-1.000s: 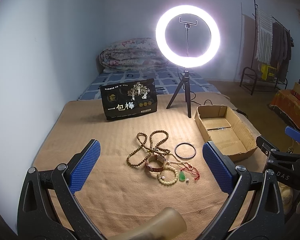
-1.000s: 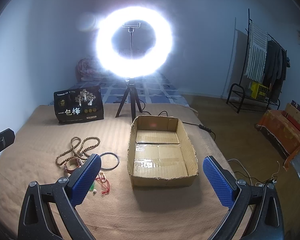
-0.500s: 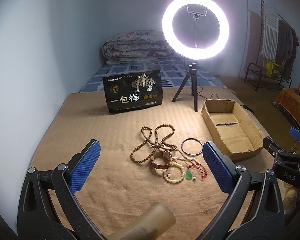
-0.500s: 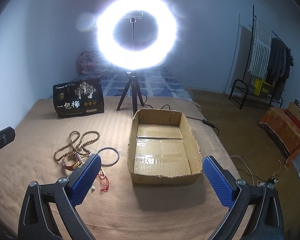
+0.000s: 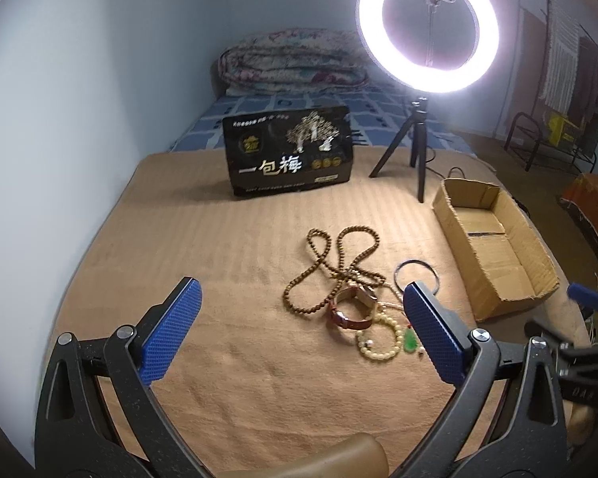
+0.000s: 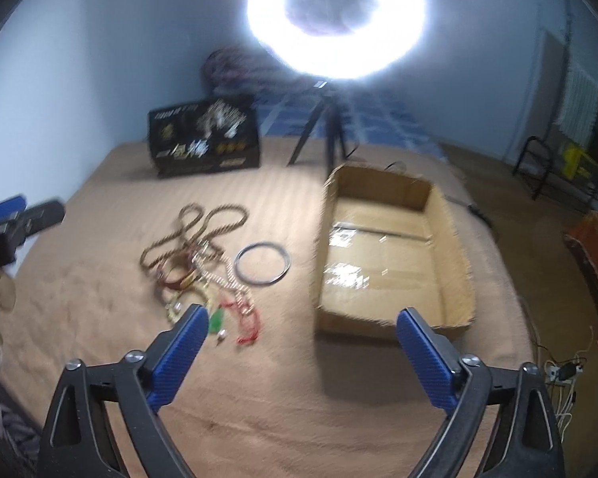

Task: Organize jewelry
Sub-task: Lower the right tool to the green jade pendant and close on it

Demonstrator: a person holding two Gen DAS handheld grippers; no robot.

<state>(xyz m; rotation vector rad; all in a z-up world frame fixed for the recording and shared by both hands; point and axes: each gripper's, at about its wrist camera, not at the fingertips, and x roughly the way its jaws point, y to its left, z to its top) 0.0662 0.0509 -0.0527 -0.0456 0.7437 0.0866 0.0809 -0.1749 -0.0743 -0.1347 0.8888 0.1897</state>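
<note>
**Jewelry heaped beyond both spread grippers**

The jewelry pile (image 5: 355,298) is seen on the tan blanket (image 5: 219,259), beside the cardboard box (image 5: 494,247), just ahead of the left gripper (image 5: 299,334), whose jaws are spread and empty. The right gripper (image 6: 299,342) is closing, nothing between. "一包梅" is read on the black bag (image 5: 291,151). The brown bead string (image 5: 335,263) is stretched away from the grippers.

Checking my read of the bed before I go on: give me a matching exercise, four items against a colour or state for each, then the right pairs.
Items:
1. cardboard box
2. metal bangle
3. pendant
4. snack bag

Descriptions:
A. green, beside the pale bead bracelet
B. black, standing upright
C. open, nothing in it
D. thin ring lying flat, apart from the tangled pile

Pairs: 1-C, 2-D, 3-A, 4-B
</note>
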